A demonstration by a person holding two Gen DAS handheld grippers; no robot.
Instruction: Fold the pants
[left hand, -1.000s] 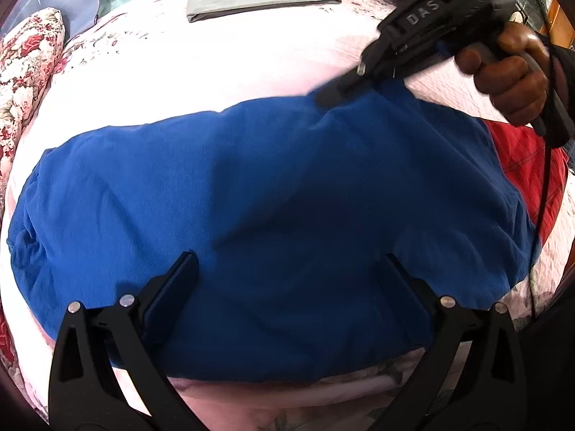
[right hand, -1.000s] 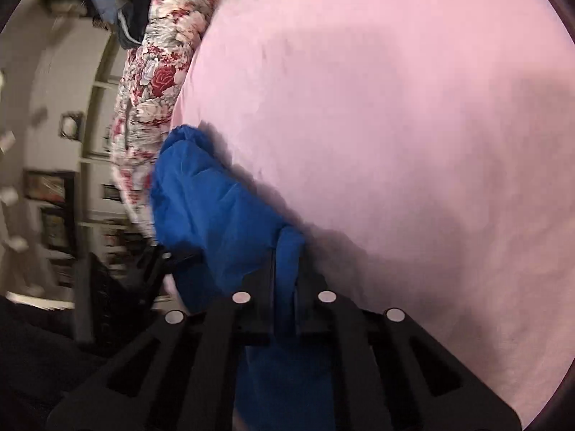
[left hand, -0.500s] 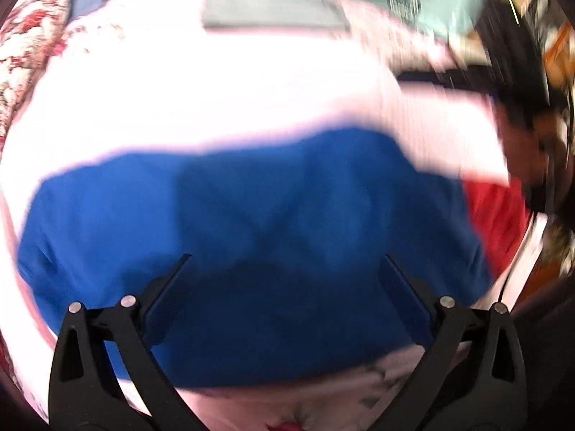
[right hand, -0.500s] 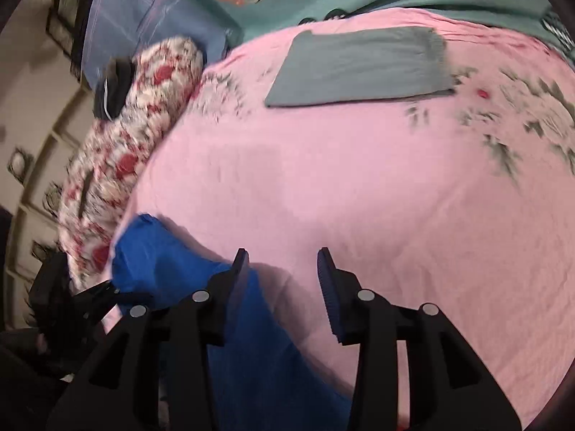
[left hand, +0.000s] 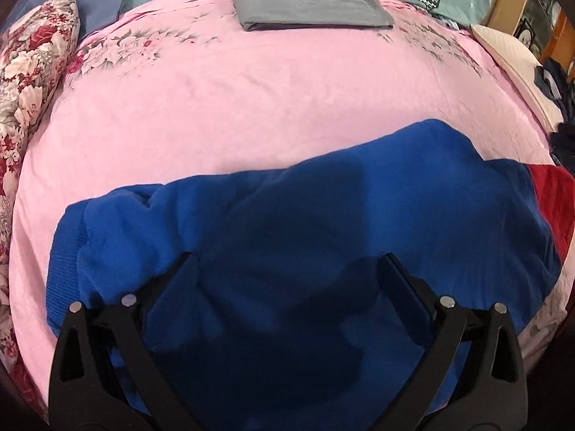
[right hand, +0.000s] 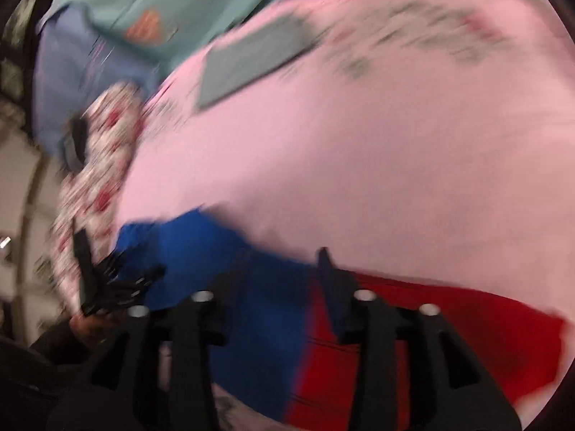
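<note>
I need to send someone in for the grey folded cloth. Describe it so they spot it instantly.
Look at the pink bedsheet. At its far edge, away from the blue pants, lies the grey folded cloth. It is the only flat, neat grey rectangle there; the other clothes are blue and red.

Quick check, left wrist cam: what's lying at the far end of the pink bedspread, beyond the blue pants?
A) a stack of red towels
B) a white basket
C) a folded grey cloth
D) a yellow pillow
C: a flat folded grey cloth lies on the pink bedspread at its far end, well apart from the blue pants in the foreground.
</note>
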